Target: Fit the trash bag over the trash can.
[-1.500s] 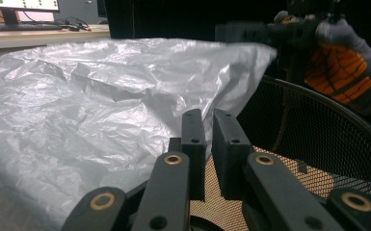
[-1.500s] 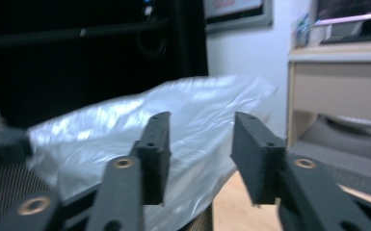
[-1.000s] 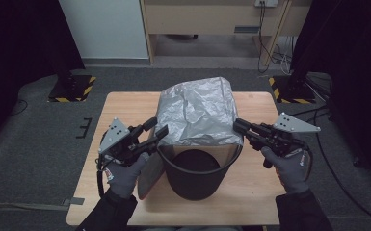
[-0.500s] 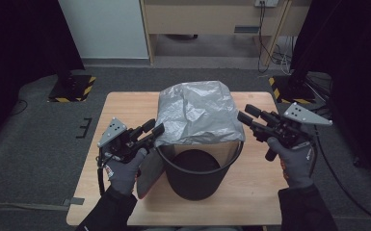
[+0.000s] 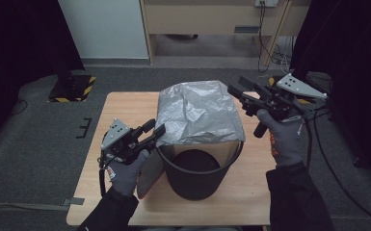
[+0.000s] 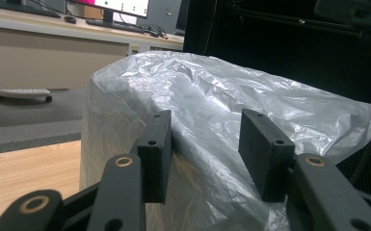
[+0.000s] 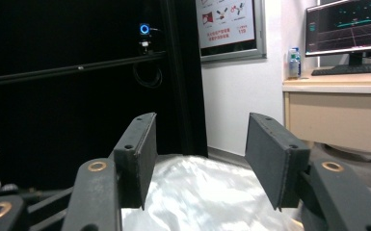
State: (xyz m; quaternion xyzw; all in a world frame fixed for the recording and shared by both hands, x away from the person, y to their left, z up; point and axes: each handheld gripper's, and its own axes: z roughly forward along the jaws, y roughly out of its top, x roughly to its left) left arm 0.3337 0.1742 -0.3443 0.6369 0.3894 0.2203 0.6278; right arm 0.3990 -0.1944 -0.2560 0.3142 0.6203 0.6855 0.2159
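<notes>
**Bag half-draped over bucket, both grippers open**

The silvery plastic bag [image 5: 198,114] sat puffed up over the far half of the black bucket [image 5: 200,174], its near edge lying across the rim and the front of the bucket mouth uncovered. The bucket stood near the front middle of the wooden table [image 5: 125,110]. A grey sheet of bag hung down the bucket's left side.

The left gripper [image 5: 155,131] was at the bag's lower left corner, by the bucket rim. In the left gripper view its jaws stood apart with bag film [image 6: 207,144] bulging between them; the pads [image 6: 156,154] weren't pinching it. Those jaws had just been opening a little.

The right gripper [image 5: 237,92] was raised off the bag's upper right corner, clear of it. In the right gripper view the jaws stood wide with nothing between them, the bag [image 7: 197,202] below. Those jaws had just been opening.

Gloved hands held both grippers. Grey carpet lay around the table.
</notes>
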